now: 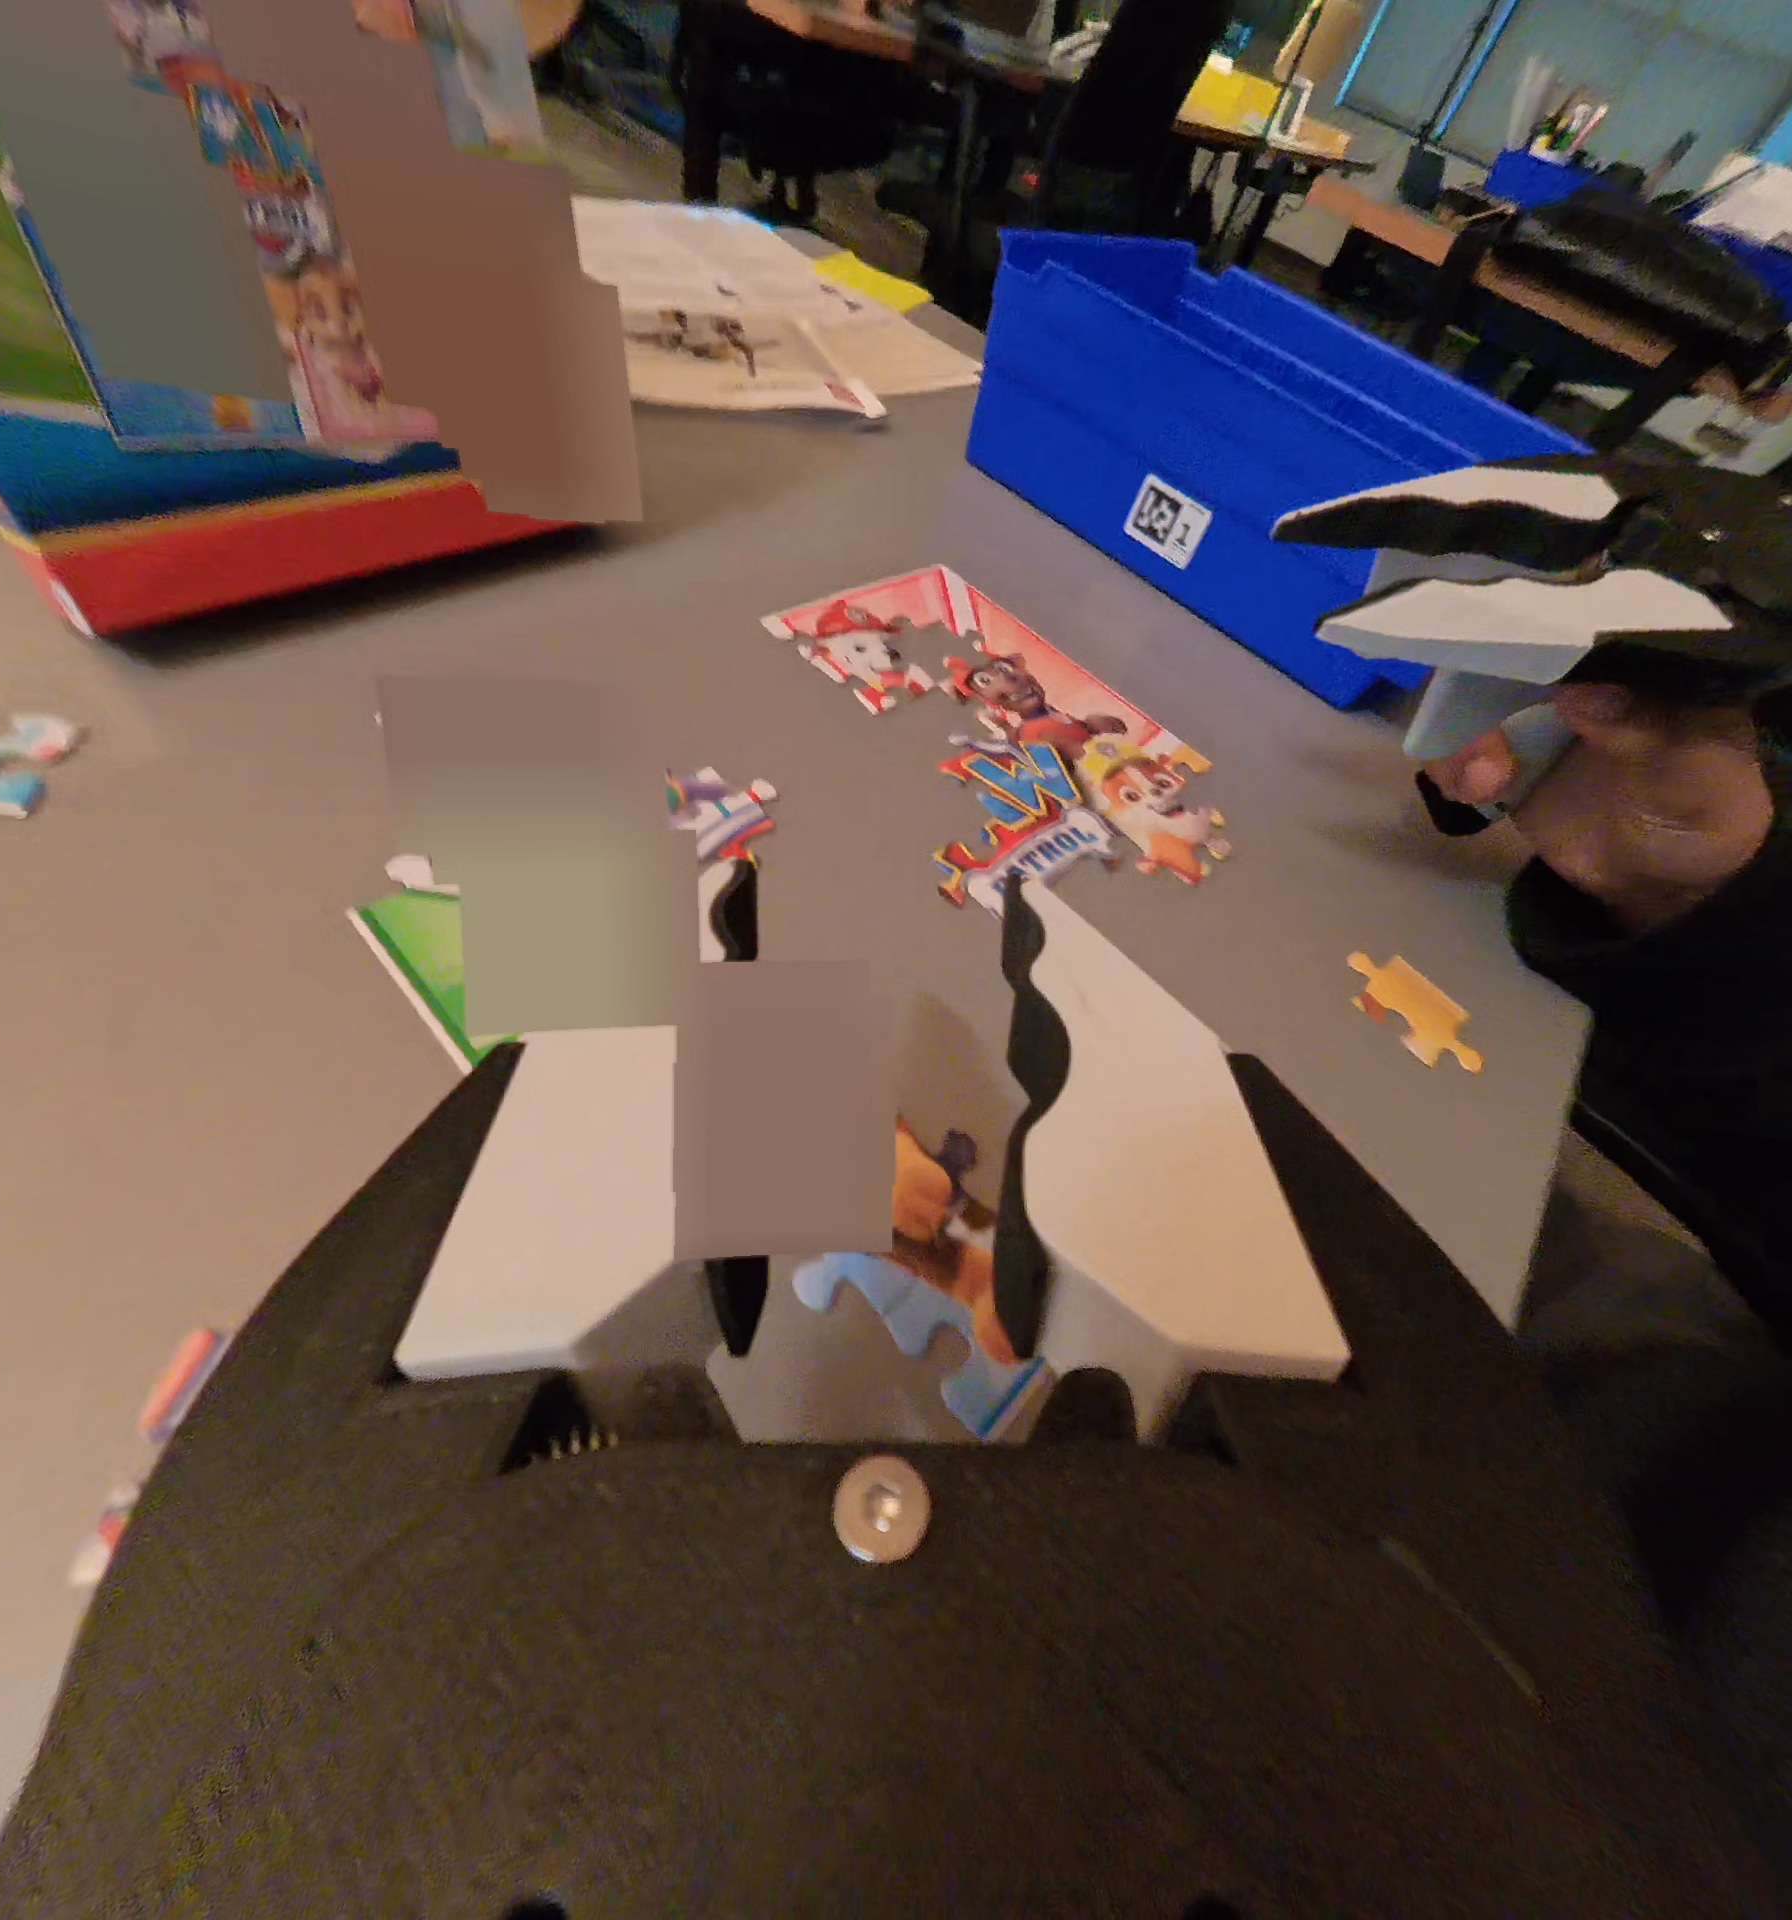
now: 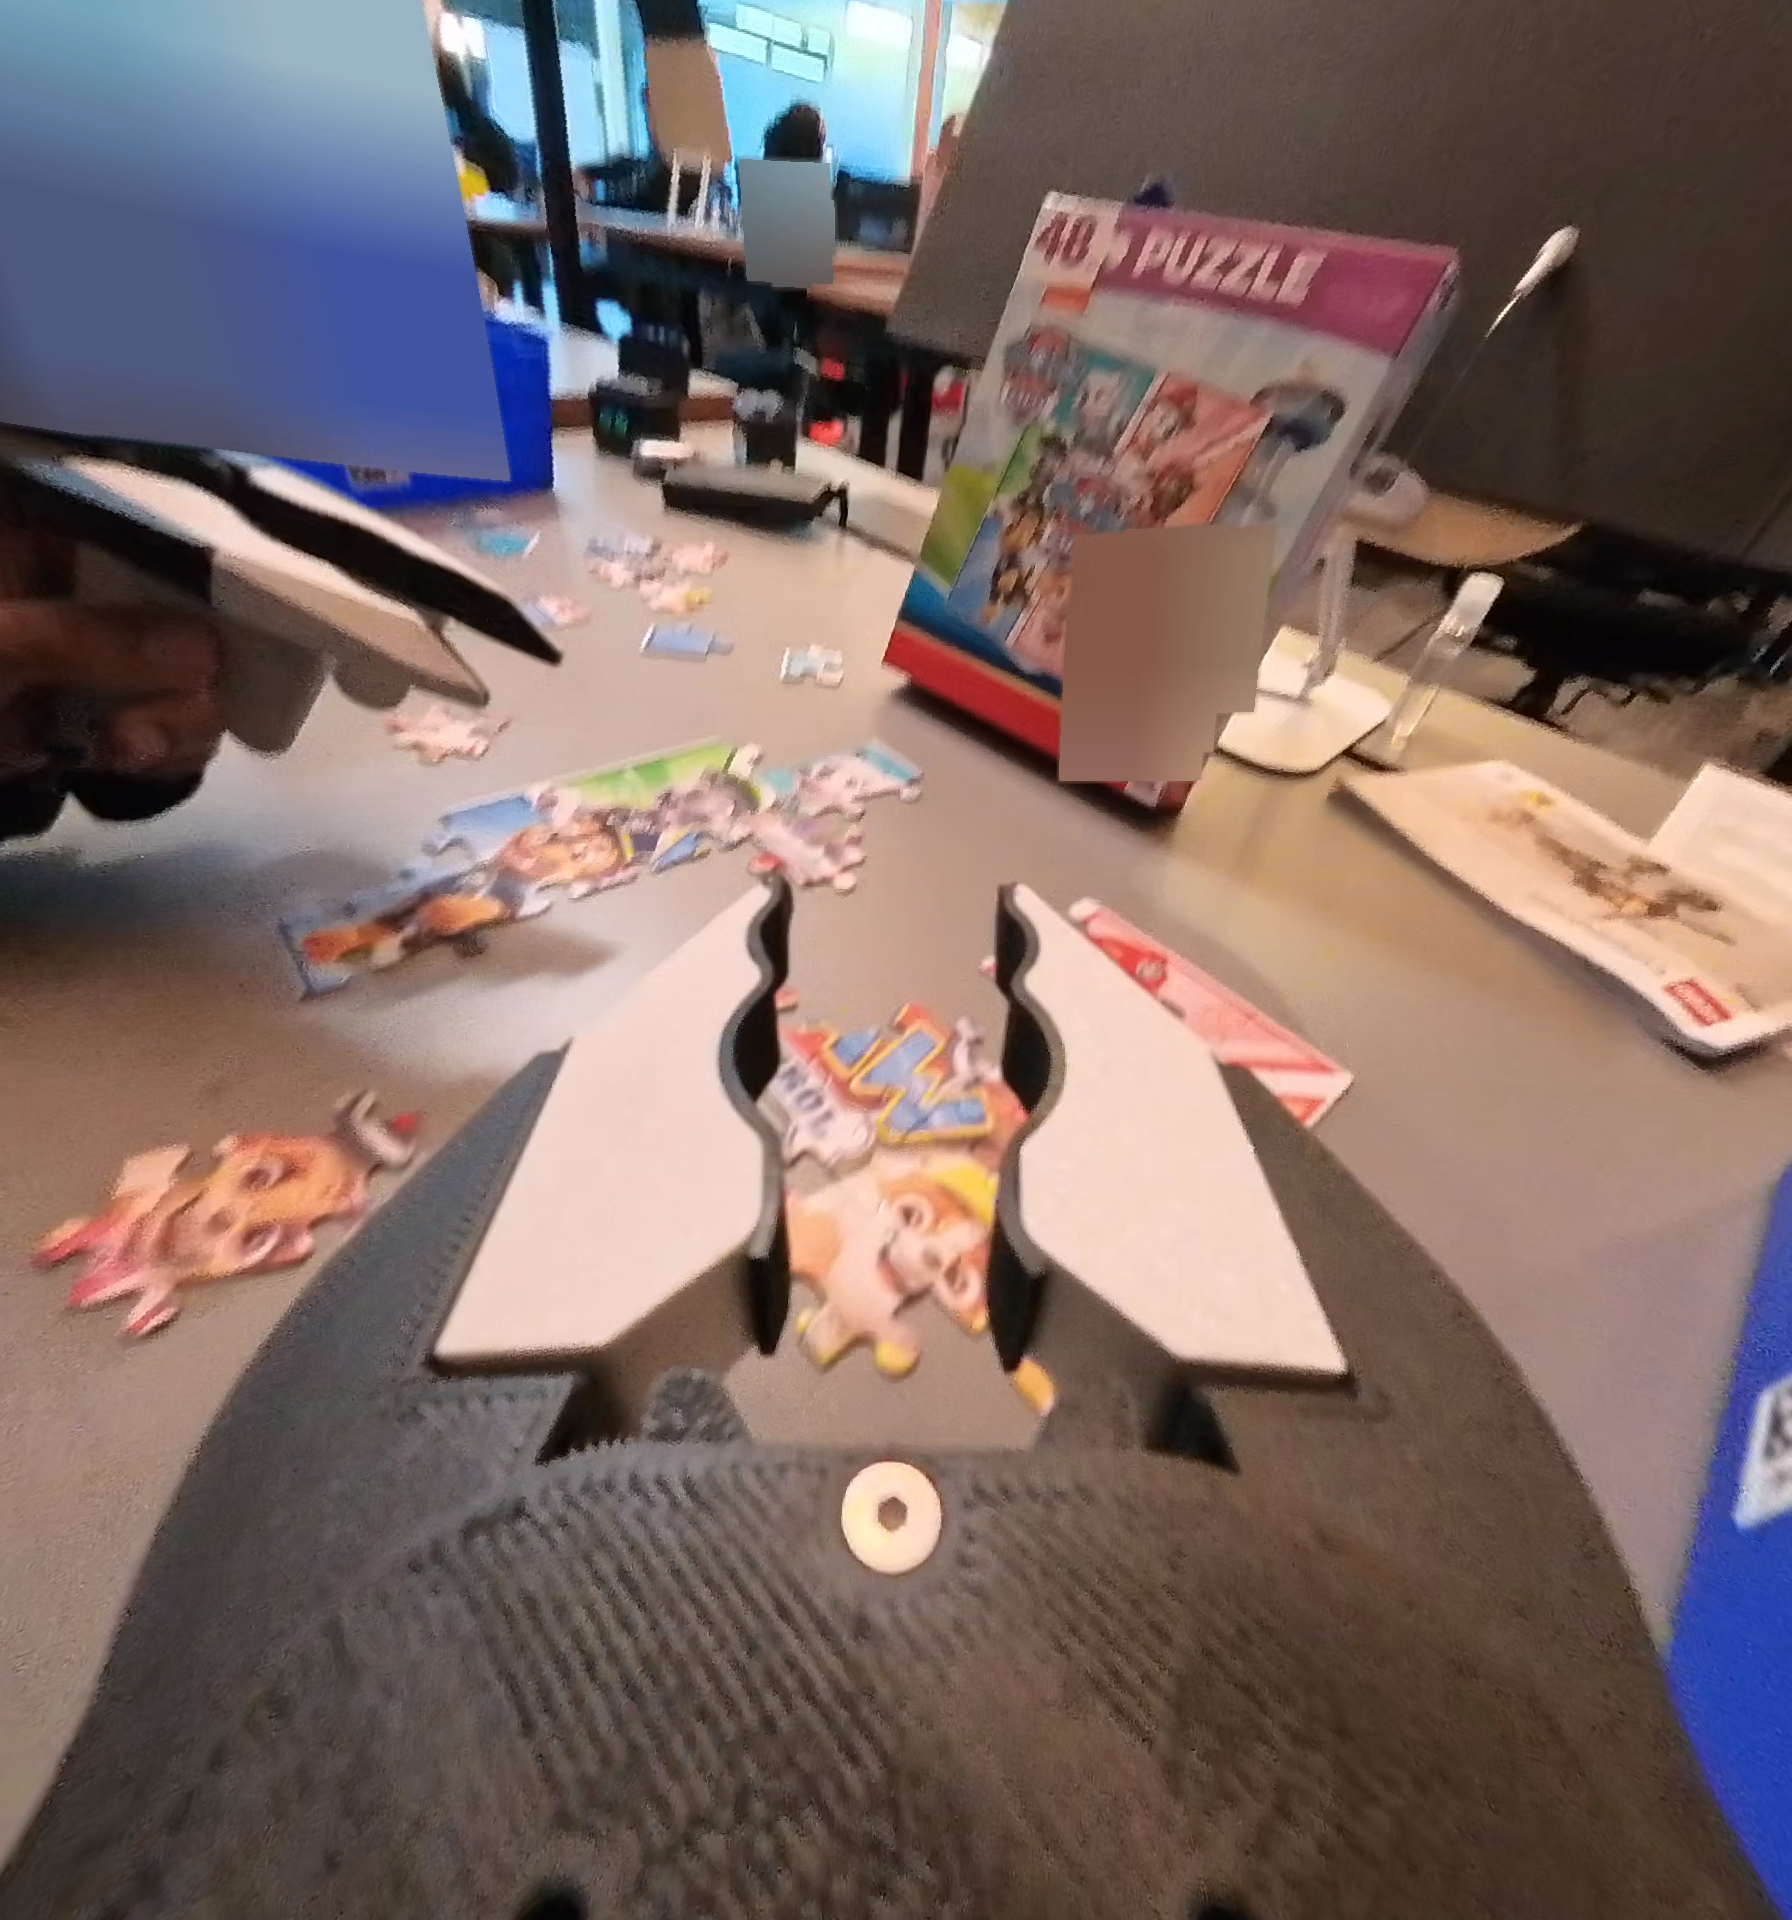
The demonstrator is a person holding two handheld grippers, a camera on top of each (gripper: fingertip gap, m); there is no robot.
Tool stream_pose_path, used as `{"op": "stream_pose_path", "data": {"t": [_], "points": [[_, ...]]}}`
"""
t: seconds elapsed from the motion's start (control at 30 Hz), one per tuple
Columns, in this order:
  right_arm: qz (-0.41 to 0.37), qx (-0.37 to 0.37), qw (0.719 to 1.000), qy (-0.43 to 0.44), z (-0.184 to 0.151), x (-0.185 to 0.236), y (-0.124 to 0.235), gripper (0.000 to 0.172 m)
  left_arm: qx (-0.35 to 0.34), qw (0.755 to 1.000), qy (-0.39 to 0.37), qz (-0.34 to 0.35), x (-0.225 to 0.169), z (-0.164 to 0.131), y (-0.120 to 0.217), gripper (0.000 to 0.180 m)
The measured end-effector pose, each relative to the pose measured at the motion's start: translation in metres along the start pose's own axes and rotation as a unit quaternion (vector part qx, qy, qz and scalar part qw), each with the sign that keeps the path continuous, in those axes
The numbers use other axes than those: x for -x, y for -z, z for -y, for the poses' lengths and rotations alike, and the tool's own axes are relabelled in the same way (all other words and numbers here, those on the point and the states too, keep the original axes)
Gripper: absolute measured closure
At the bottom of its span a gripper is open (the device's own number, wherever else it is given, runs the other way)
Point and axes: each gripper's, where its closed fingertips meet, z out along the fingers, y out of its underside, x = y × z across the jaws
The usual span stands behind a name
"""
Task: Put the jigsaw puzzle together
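Grey tabletop strewn with puzzle pieces, a gripper hovering over each cluster.

Left wrist view – the left gripper (image 1: 876, 914) stands open, grasping nothing, above a blue-and-orange assembled strip (image 1: 939, 1288); far right sits a blue bin (image 1: 1214, 416).
Right wrist view – the right gripper (image 2: 892, 914) is released, jaws apart over the joined logo section (image 2: 892, 1174); the puzzle box (image 2: 1162, 447) stands beyond.

Middle of table (image 1: 850, 540): a bare grey strip runs between the two joined puzzle patches, wide enough to pass.
Right edge: blue bin (image 1: 1235, 395) walls off that side, just beside the red-bordered patch (image 1: 1017, 727).
Far left: upright puzzle box (image 1: 196, 343) blocks the back corner.
Behind: open booklet (image 1: 767, 312) lies flat.
Scattered loose pieces (image 2: 663, 571): litter the far surface.
Near edge: yellow piece (image 1: 1411, 1008) lies alone.
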Motion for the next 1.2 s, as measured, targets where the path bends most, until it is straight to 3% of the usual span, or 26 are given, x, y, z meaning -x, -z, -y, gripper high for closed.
{"op": "stream_pose_path", "data": {"t": [0.1, 0.17, 0.27, 0.57, 0.8, 0.87, 1.07, 1.13, 1.2], "points": [[-0.026, -0.032, 0.999, 0.000, -0.002, -0.018, -0.007, 0.138, -0.051, 0.994, -0.051, 0.083, 0.019, 0.016, -0.008, 0.108], [-0.041, -0.030, 0.999, 0.010, -0.003, -0.023, 0.002, 0.134, -0.085, 0.986, -0.086, 0.114, 0.022, 0.019, -0.006, 0.101], [-0.083, -0.060, 0.995, 0.010, 0.000, -0.034, 0.016, 0.140, -0.080, 0.979, -0.131, 0.133, 0.021, 0.018, -0.004, 0.090], [-0.037, -0.096, 0.988, -0.117, 0.001, -0.041, 0.019, 0.138, -0.111, 0.989, -0.066, 0.069, 0.012, 0.022, -0.002, 0.084], [0.027, -0.163, 0.971, -0.175, 0.018, -0.035, 0.030, 0.122, -0.131, 0.991, -0.010, 0.020, 0.010, 0.025, 0.002, 0.078], [0.031, -0.145, 0.978, -0.145, 0.017, -0.025, 0.025, 0.116, -0.116, 0.993, -0.009, 0.010, 0.008, 0.022, 0.002, 0.080], [0.017, -0.062, 0.998, 0.008, 0.000, 0.007, 0.002, 0.121, -0.106, 0.994, -0.026, 0.030, 0.016, 0.021, 0.007, 0.081], [0.012, -0.050, 0.998, 0.026, -0.004, 0.009, 0.001, 0.123, -0.107, 0.993, -0.021, 0.052, 0.031, 0.024, 0.015, 0.081], [0.014, -0.053, 0.998, 0.023, -0.003, 0.009, 0.001, 0.125, -0.063, 0.997, 0.007, 0.052, 0.050, 0.015, 0.021, 0.081]]}}
